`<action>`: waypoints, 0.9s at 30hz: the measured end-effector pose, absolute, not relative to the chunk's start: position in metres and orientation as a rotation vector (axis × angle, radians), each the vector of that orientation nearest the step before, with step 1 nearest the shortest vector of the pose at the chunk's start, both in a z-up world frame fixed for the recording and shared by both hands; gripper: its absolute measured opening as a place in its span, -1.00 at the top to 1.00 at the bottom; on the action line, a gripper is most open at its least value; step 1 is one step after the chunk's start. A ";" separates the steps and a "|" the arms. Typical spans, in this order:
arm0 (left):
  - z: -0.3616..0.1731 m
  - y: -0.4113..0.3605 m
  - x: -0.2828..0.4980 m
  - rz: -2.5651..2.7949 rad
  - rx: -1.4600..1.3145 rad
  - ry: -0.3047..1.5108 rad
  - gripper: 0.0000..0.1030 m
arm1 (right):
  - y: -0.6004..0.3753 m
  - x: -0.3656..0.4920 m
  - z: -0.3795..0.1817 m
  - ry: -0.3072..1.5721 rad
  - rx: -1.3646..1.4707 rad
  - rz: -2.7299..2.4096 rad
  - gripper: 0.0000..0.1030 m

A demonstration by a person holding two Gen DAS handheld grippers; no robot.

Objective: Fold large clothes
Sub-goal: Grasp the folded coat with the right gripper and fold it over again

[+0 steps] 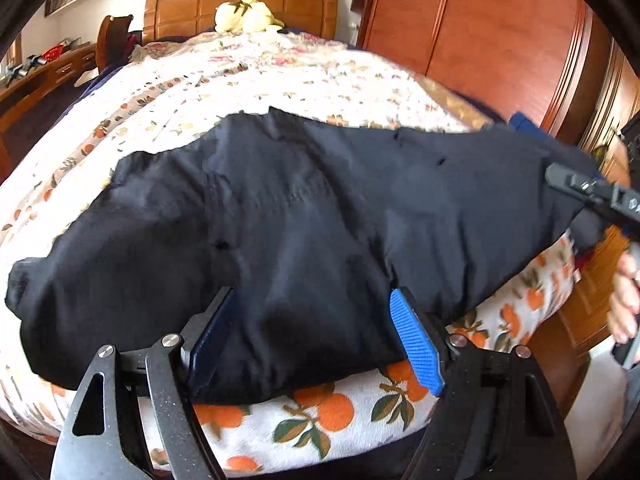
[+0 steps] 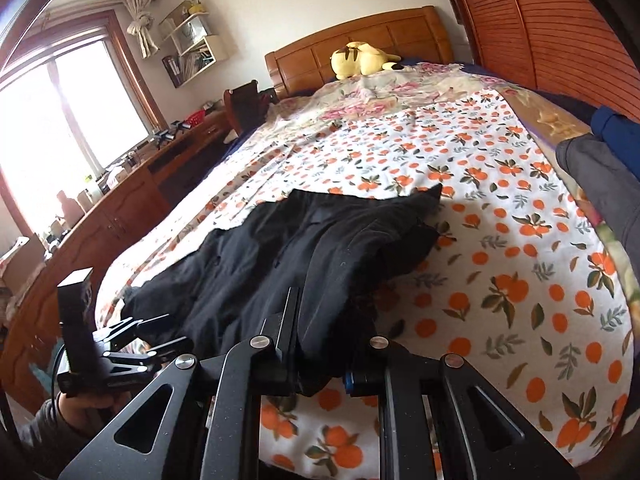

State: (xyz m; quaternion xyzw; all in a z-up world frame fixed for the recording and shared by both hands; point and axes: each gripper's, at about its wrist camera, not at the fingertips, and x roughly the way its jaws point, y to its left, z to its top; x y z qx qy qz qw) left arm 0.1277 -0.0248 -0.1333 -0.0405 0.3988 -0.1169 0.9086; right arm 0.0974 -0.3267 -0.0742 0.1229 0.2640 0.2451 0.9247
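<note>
A large black garment [image 1: 280,232] lies crumpled across the near end of a bed with an orange-print sheet [image 1: 320,412]. My left gripper [image 1: 316,320] is open, its blue pads [image 1: 416,340] spread wide with the garment's near edge between them. In the right wrist view the garment [image 2: 320,248] runs away from me. My right gripper [image 2: 324,364] is shut on the garment's near edge, which bunches between its jaws. The right gripper also shows at the right edge of the left wrist view [image 1: 592,192], at the garment's right end. The left gripper shows in the right wrist view [image 2: 132,344] at the lower left.
A yellow plush toy [image 2: 360,58] sits by the wooden headboard [image 1: 240,4]. Wooden wardrobes [image 1: 480,20] stand along the right. A desk [image 2: 120,208] with clutter runs under the window on the left. Grey and blue clothes [image 2: 600,168] lie at the bed's right edge.
</note>
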 end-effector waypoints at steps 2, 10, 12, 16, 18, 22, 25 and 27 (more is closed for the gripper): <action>-0.123 -0.012 0.122 -0.248 -0.091 0.804 -0.53 | -0.322 0.099 -0.071 0.530 0.267 0.516 0.69; -0.096 0.043 0.096 -0.216 -0.064 0.738 -0.53 | -0.281 0.100 -0.052 0.492 0.195 0.544 0.69; -0.091 0.058 0.088 -0.205 -0.079 0.717 -0.53 | -0.269 0.101 -0.047 0.486 0.171 0.551 0.69; -0.088 0.084 0.076 -0.186 -0.102 0.691 -0.53 | -0.245 0.108 -0.042 0.478 0.139 0.556 0.69; -0.086 0.097 0.071 -0.172 -0.108 0.681 -0.53 | -0.234 0.110 -0.041 0.464 0.132 0.551 0.69; -0.085 0.120 0.061 -0.140 -0.125 0.668 -0.53 | -0.214 0.115 -0.038 0.444 0.123 0.569 0.70; -0.083 0.135 0.055 -0.115 -0.130 0.665 -0.53 | -0.197 0.121 -0.035 0.438 0.107 0.607 0.70; -0.082 0.145 0.051 -0.100 -0.129 0.662 -0.53 | -0.182 0.126 -0.032 0.433 0.085 0.632 0.71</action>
